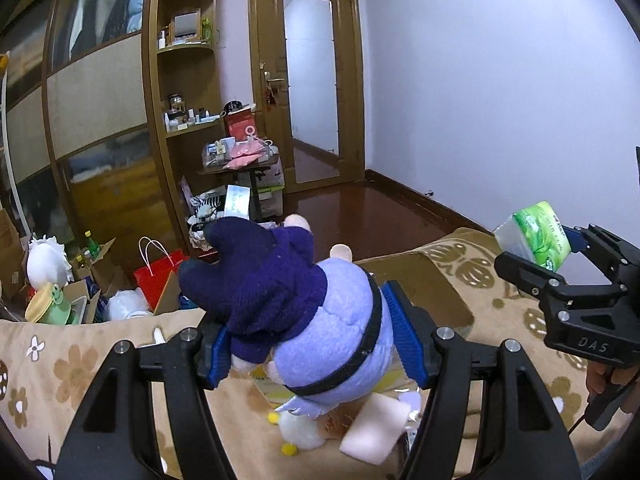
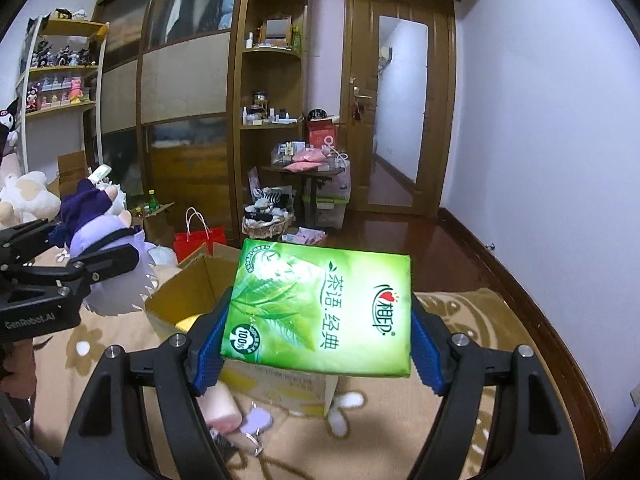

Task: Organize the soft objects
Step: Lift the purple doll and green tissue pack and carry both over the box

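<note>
My left gripper (image 1: 316,344) is shut on a plush doll (image 1: 320,320) with a lilac body and dark purple hat, held above the bed; it also shows in the right wrist view (image 2: 104,248). My right gripper (image 2: 316,344) is shut on a green tissue pack (image 2: 320,304), held above an open cardboard box (image 2: 192,292). The pack also shows at the right of the left wrist view (image 1: 536,236). A pink soft block (image 1: 372,428) and a small white plush (image 1: 300,428) lie on the bed below the doll.
The beige flowered bedspread (image 1: 60,368) lies below both grippers. Beyond the bed edge stand a red paper bag (image 2: 200,240), cartons with bottles (image 1: 92,264), a cluttered small table (image 2: 308,168), a wooden wardrobe and shelves. White plush toys (image 2: 24,200) sit at the left.
</note>
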The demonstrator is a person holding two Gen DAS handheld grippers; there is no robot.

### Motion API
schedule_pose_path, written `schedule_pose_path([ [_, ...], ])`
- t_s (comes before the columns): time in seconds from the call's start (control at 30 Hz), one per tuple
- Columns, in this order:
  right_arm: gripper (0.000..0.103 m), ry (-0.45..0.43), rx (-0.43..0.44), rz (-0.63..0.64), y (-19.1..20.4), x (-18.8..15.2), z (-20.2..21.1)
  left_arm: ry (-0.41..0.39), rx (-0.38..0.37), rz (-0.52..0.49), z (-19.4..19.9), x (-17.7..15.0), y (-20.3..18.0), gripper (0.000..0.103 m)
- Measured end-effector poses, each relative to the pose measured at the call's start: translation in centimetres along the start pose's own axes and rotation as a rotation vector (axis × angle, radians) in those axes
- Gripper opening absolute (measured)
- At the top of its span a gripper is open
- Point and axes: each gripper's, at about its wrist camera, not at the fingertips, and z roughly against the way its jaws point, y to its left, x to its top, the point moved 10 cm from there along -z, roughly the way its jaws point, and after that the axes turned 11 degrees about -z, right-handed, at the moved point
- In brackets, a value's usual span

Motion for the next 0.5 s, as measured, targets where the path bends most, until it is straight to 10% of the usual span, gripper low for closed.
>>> schedule_pose_path([
  [0.5,0.081,0.057,0.044,0.045,2.5,-1.5,-5.5,0.061,0.012,0.045,-5.5,-2.0,1.9,0.067],
])
